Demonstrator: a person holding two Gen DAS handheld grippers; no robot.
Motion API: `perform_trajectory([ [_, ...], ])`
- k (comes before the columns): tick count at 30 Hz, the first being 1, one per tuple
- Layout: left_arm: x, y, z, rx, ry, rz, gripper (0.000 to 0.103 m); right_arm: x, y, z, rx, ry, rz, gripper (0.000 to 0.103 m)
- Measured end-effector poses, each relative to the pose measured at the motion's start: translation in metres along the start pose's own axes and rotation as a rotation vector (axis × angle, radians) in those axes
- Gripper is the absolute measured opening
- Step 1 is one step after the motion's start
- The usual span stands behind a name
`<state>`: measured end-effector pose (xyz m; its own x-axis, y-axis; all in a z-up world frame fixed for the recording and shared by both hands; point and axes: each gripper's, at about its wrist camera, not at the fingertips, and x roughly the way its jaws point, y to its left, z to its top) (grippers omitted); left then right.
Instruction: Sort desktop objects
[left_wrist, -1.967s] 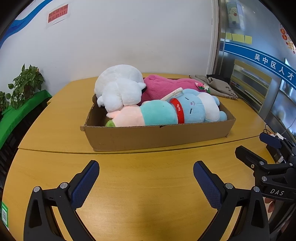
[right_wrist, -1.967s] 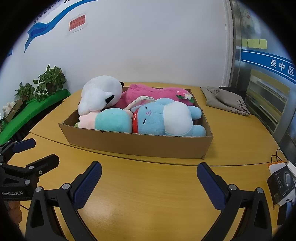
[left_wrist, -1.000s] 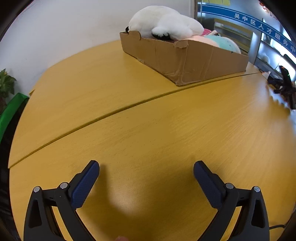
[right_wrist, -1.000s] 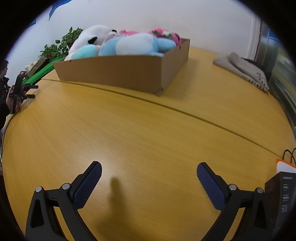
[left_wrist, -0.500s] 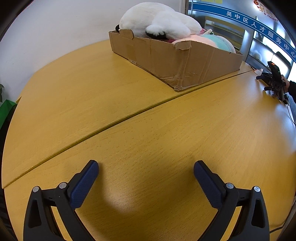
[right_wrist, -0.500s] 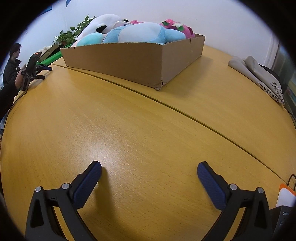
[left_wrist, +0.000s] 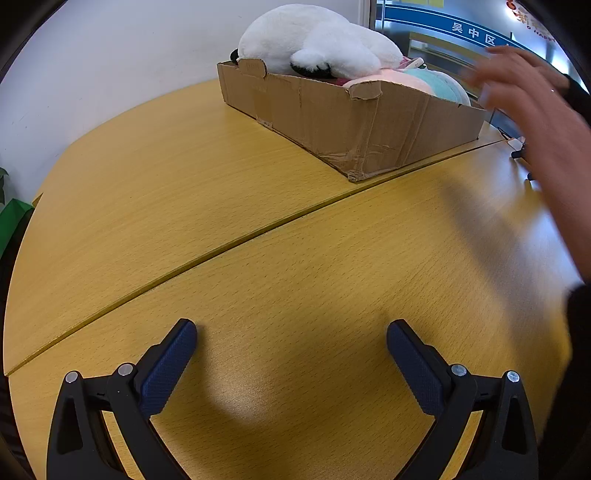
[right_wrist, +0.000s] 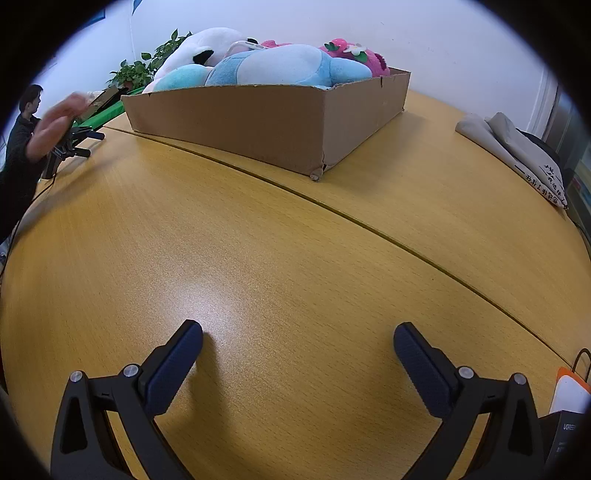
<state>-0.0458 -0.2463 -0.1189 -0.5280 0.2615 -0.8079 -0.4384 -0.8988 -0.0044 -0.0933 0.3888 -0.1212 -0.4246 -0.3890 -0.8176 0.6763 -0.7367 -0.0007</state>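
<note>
Toward 1 o'clock in the left wrist view, a cardboard box (left_wrist: 351, 110) is seen on the wooden table (left_wrist: 258, 240), filled with plush toys: a white plush (left_wrist: 317, 40) at the near end, a pink-and-teal plush (left_wrist: 424, 79) behind it. In the right wrist view the same box (right_wrist: 258, 122) sits at 12 o'clock, with a blue plush (right_wrist: 288, 66) and a pink strawberry plush (right_wrist: 354, 55) showing above the rim.

Progress: the toys are judged already gathered into the box; no loose task item is seen on the open tabletop. A folded grey cloth bag (right_wrist: 517, 155) lies at 2 o'clock, well apart from the box, and may be left to sort. A small dark package (right_wrist: 565, 424) sits at the right view's 4 o'clock edge.

Pose: left gripper (left_wrist: 291, 347) is held low over bare table, fingers spread wide, nothing between them. Right gripper (right_wrist: 297, 350) likewise low, spread and empty. A bare hand (left_wrist: 532, 96), motion-blurred, is seen at 2 o'clock in the left view near the box's far end; whether it touches anything cannot be told. A person (right_wrist: 22, 147) is seen at 10 o'clock in the right view.
</note>
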Motion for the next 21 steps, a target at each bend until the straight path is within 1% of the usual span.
perform_trajectory([
  [21, 0.0024, 0.0015, 0.0045, -0.001, -0.002, 0.002, 0.103, 0.0028, 0.0029, 0.0019, 0.000, -0.007, -0.003, 0.103],
])
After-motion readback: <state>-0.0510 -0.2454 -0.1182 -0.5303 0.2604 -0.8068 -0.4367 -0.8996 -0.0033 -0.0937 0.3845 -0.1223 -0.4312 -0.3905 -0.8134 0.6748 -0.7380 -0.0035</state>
